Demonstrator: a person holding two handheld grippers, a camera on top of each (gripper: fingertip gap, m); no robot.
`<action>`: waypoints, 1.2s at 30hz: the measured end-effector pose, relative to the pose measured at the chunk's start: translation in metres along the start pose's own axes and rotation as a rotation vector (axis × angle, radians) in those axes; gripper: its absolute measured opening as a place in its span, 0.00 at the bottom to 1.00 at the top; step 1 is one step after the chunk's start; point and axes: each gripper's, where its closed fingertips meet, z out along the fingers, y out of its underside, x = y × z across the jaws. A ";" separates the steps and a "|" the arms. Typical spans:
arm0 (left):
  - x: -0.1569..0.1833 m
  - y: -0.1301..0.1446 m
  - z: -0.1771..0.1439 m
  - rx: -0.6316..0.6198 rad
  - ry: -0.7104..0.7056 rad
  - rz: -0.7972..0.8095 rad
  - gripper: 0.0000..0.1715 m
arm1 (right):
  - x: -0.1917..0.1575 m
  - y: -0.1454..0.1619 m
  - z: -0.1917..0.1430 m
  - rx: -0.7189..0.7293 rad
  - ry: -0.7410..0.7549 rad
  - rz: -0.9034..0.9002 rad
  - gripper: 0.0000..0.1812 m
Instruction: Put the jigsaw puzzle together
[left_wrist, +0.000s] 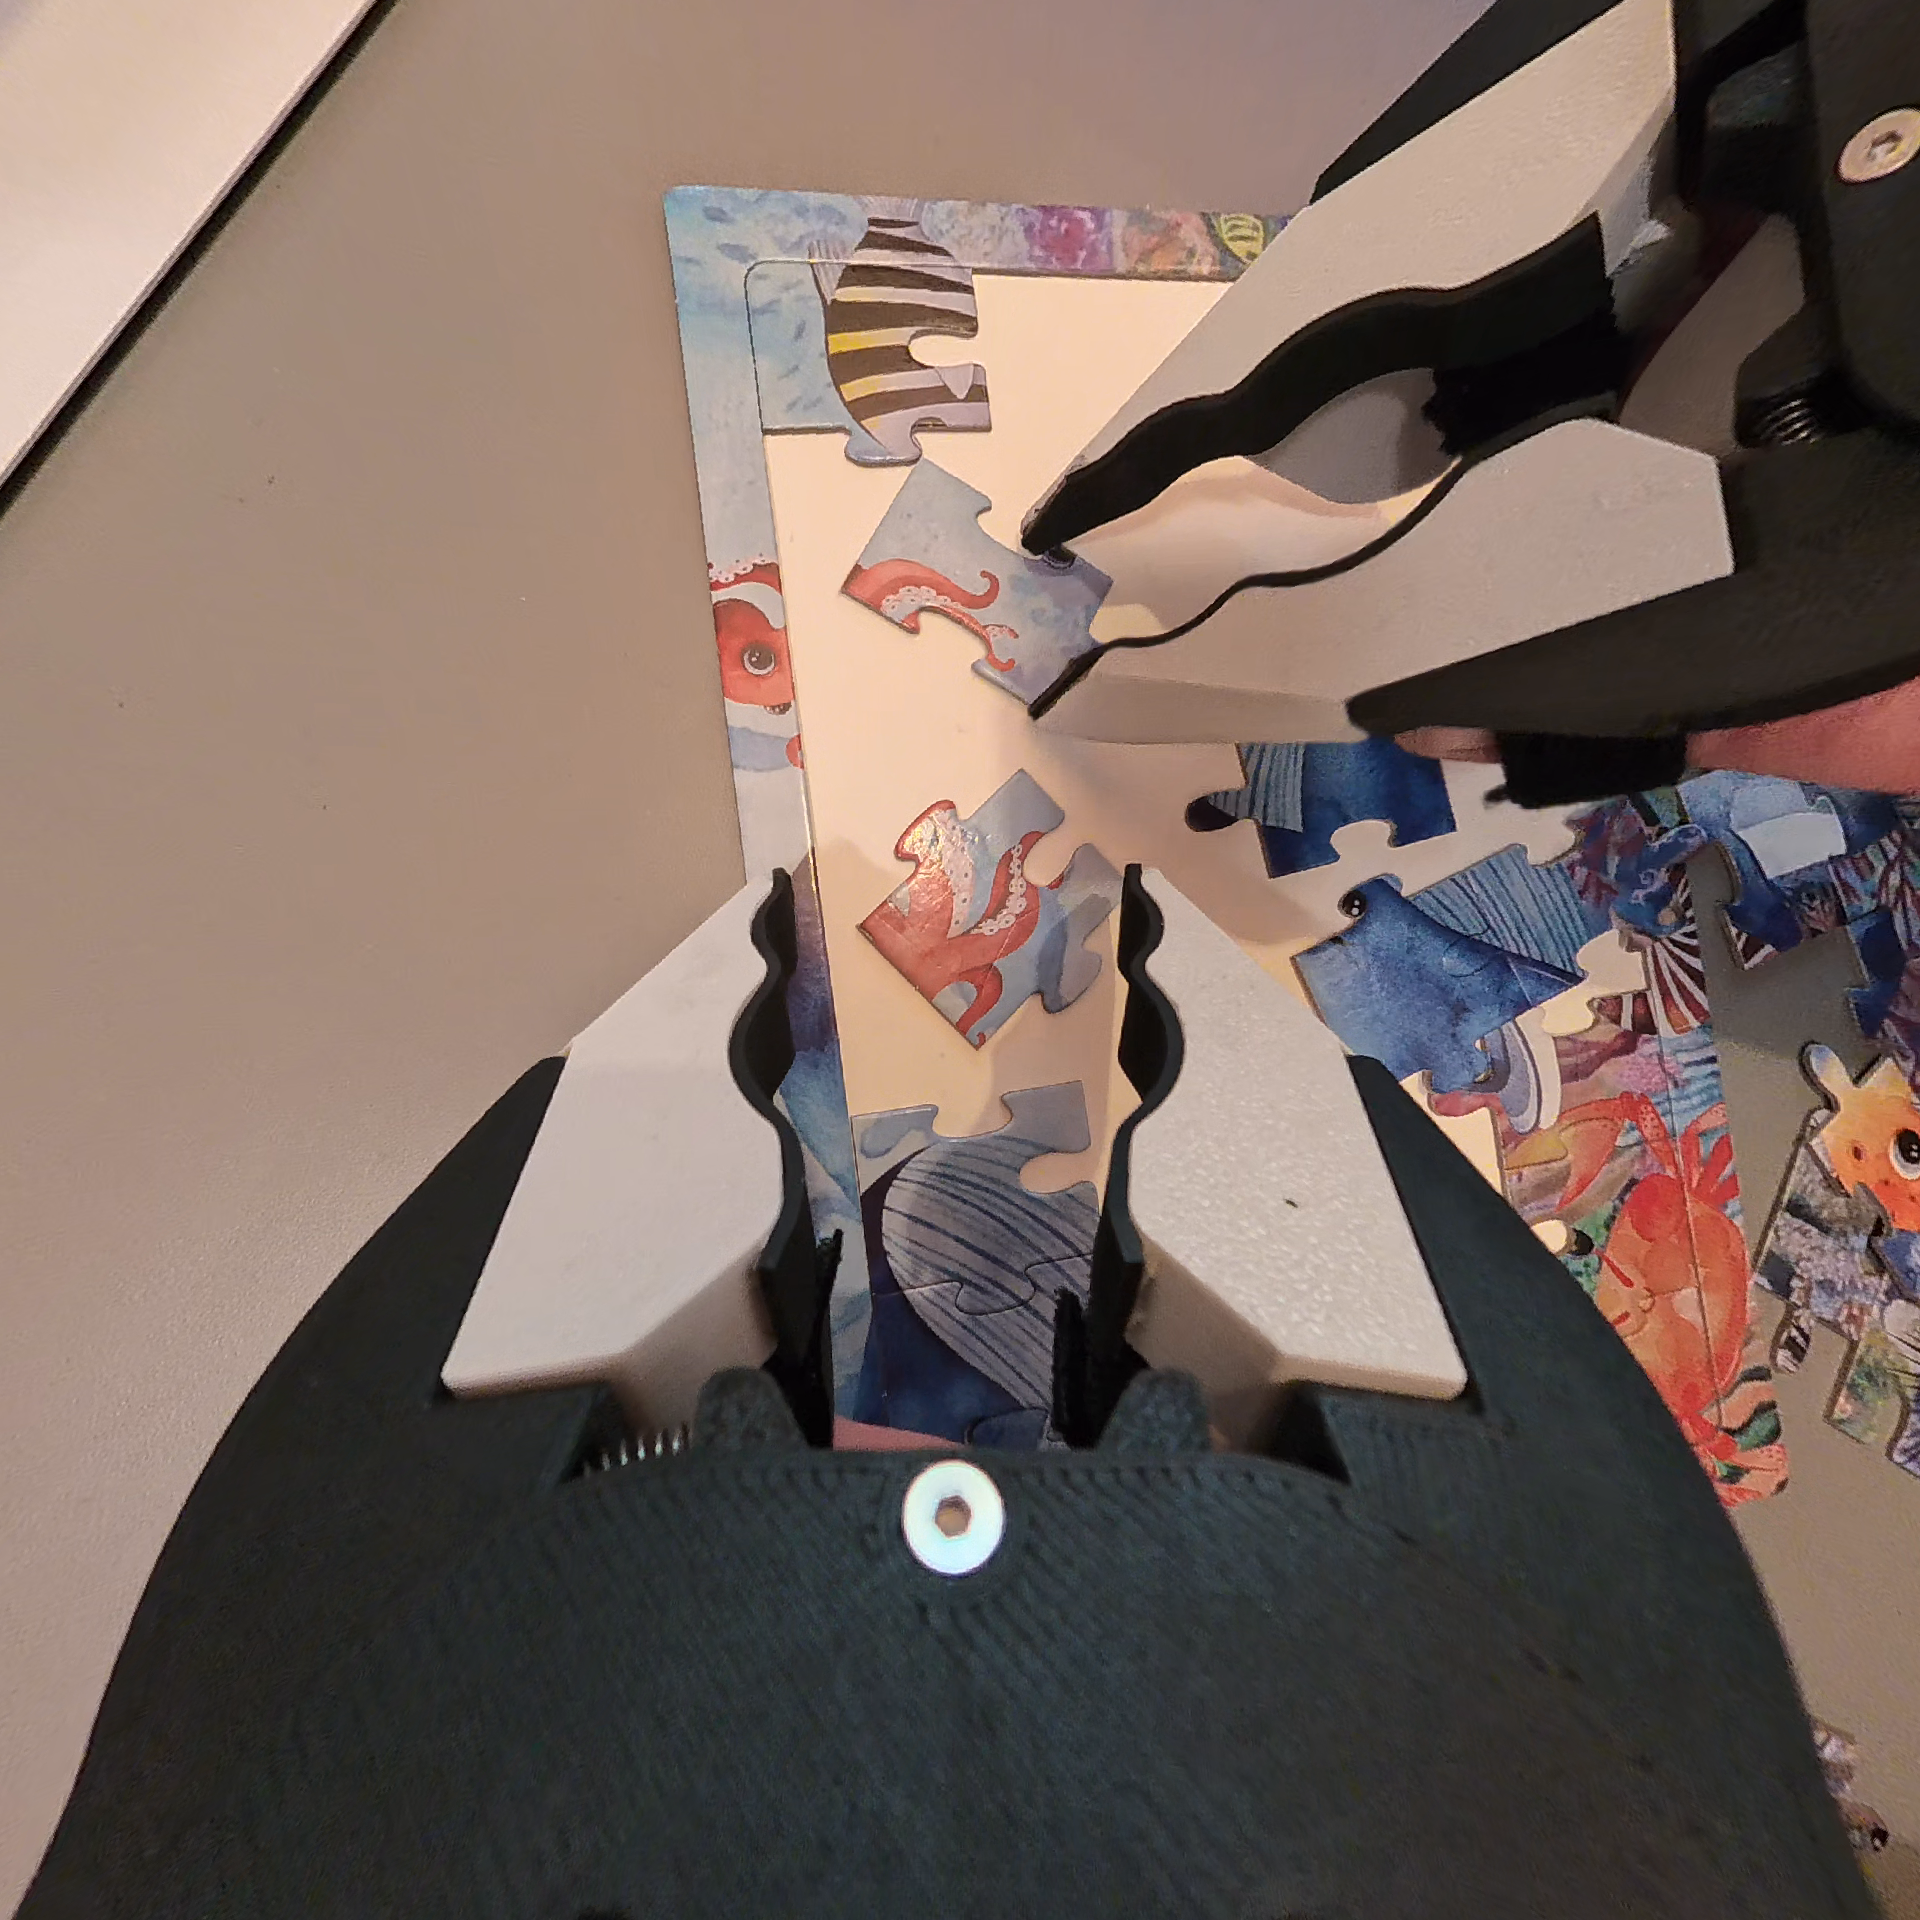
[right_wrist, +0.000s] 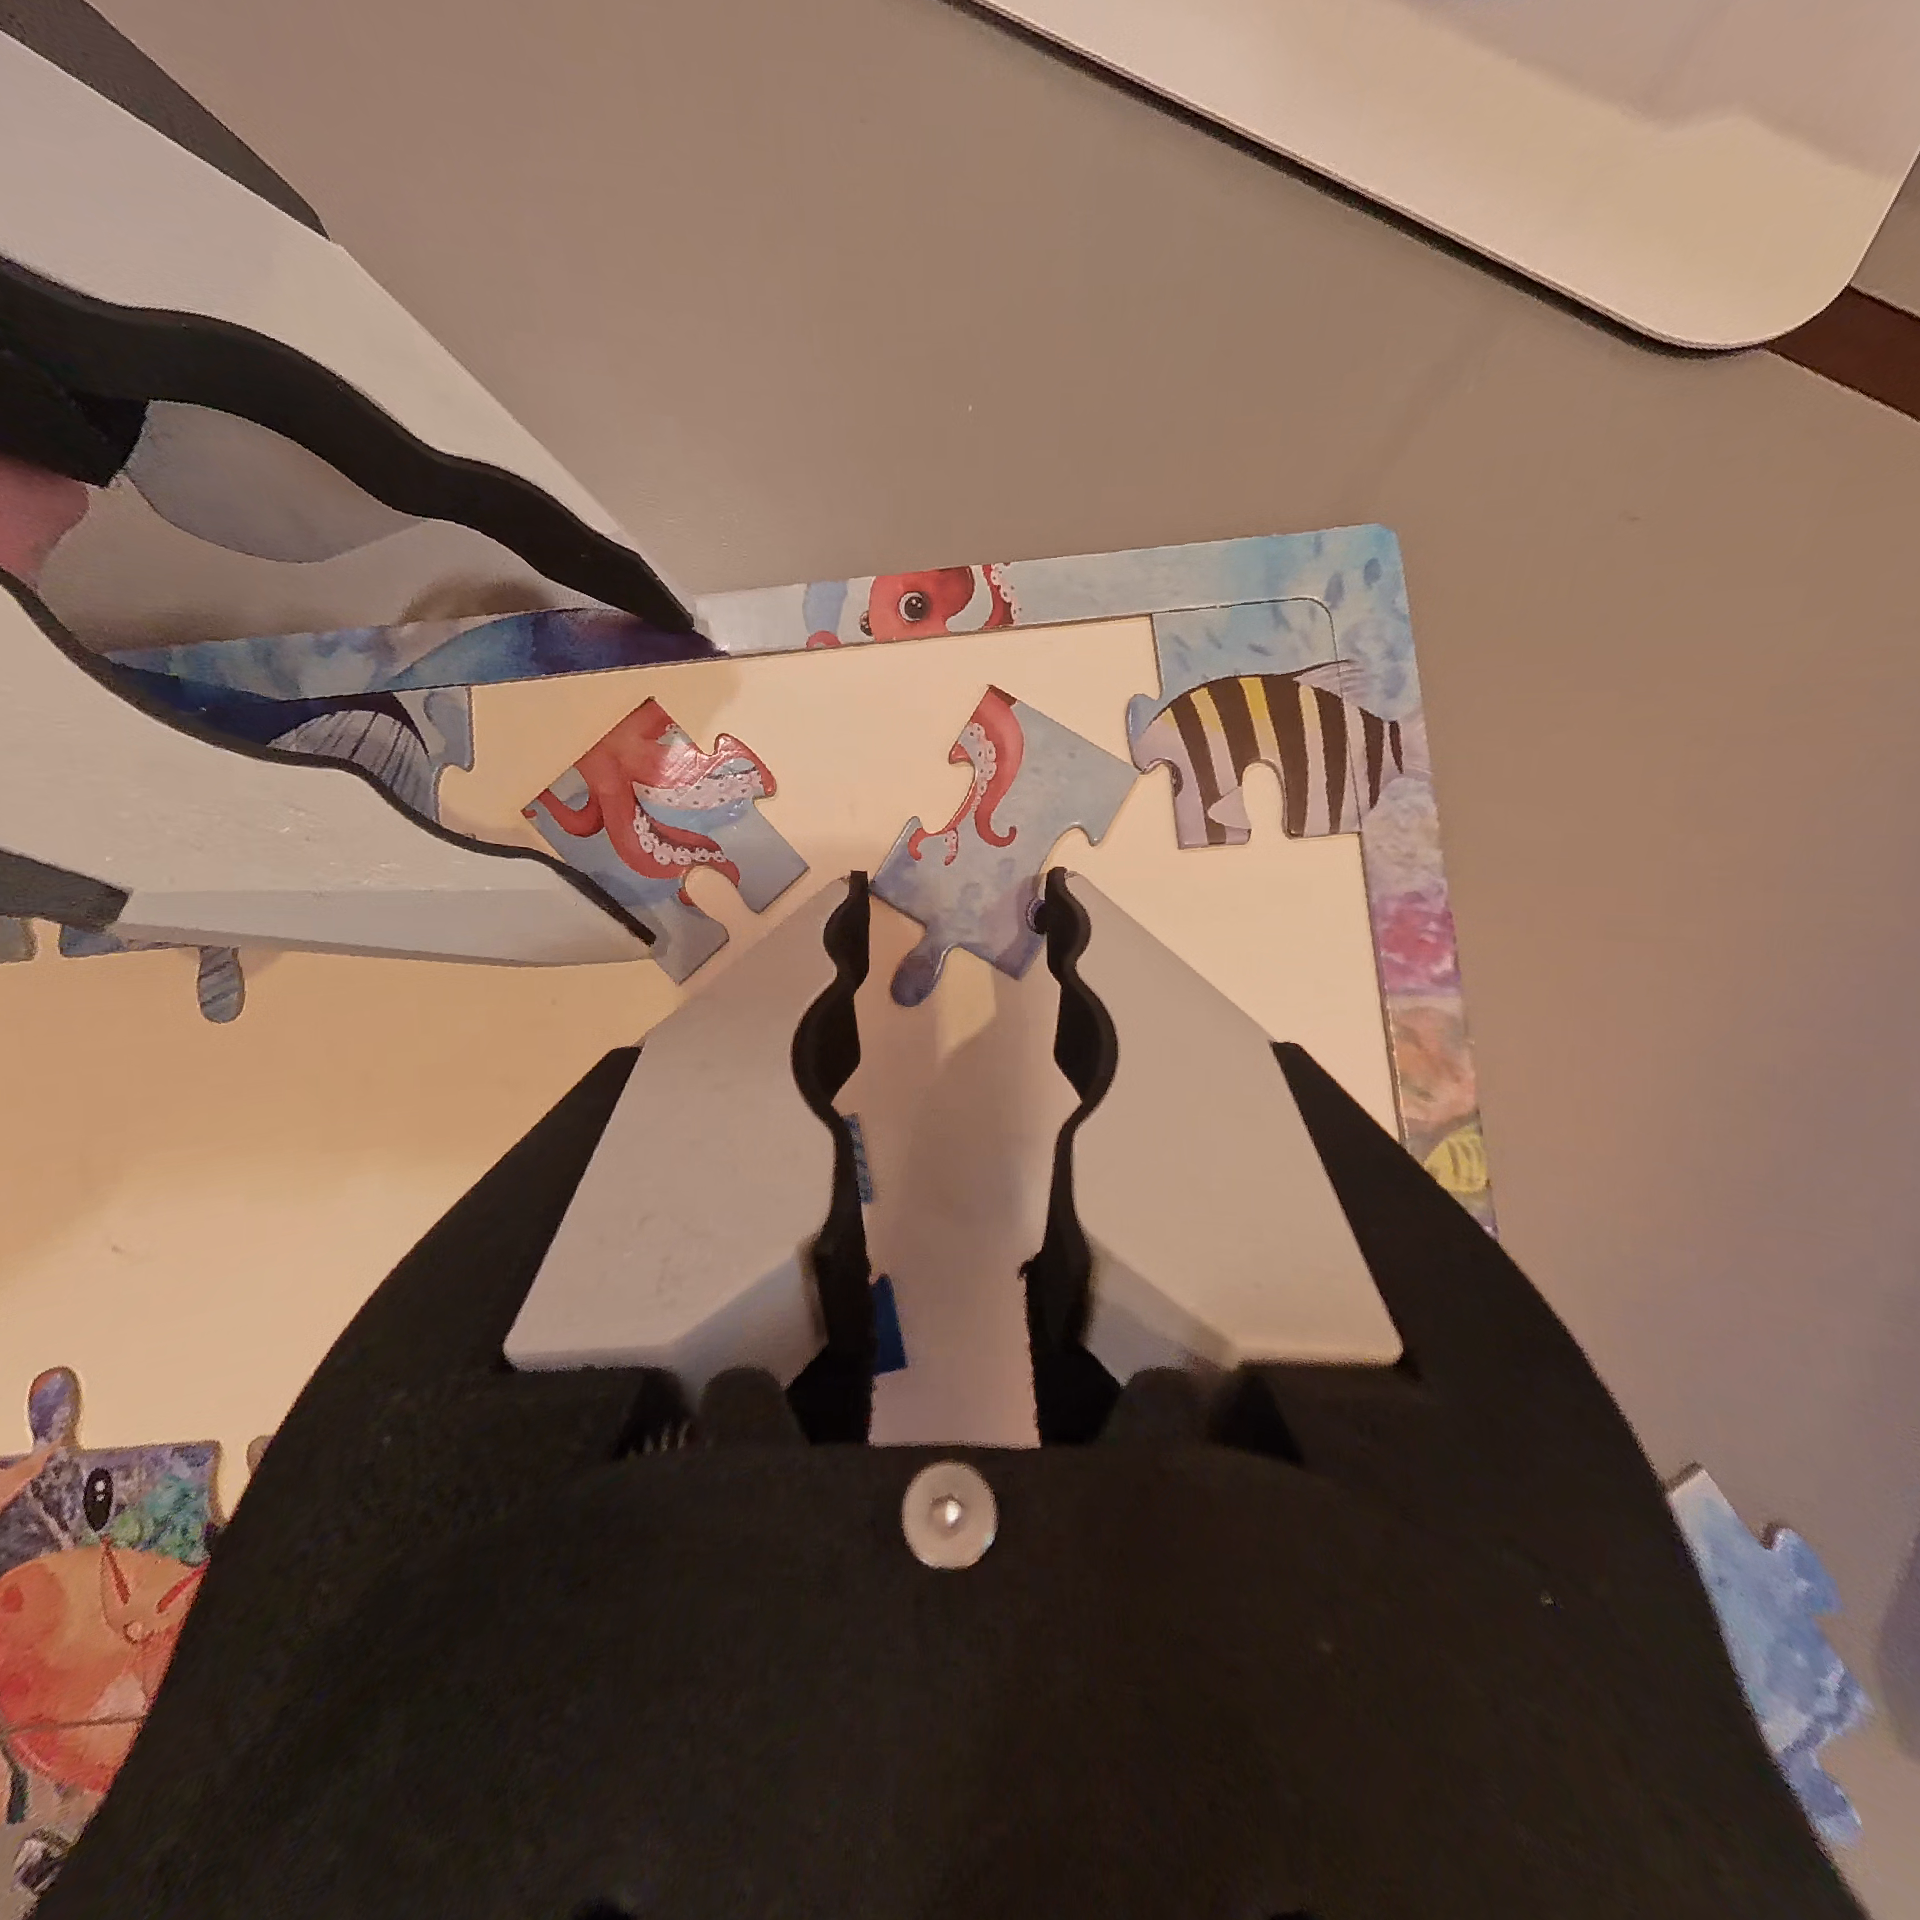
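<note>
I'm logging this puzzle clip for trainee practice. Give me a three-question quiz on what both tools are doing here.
1. True or false: the striped-fish piece already sits in a corner of the puzzle frame.
2. Which piece do the right tool's tips flank? A) the crab piece B) the light-blue piece with a curled red tentacle C) the striped-fish piece
3. Fill in: the left tool is open, with the other ______ piece lying on the board beyond its tips.

Key: 1 true; 2 B; 3 octopus
</note>
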 end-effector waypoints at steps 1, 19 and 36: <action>0.000 0.000 0.000 0.000 0.000 0.000 0.36 | 0.000 0.000 0.000 0.003 -0.009 0.004 0.18; 0.002 0.002 0.000 -0.017 -0.005 0.020 0.35 | 0.005 -0.009 -0.005 -0.071 -0.042 -0.343 0.16; 0.002 0.000 0.001 -0.001 0.011 0.013 0.34 | 0.024 -0.009 0.005 -0.255 -0.302 -0.521 0.16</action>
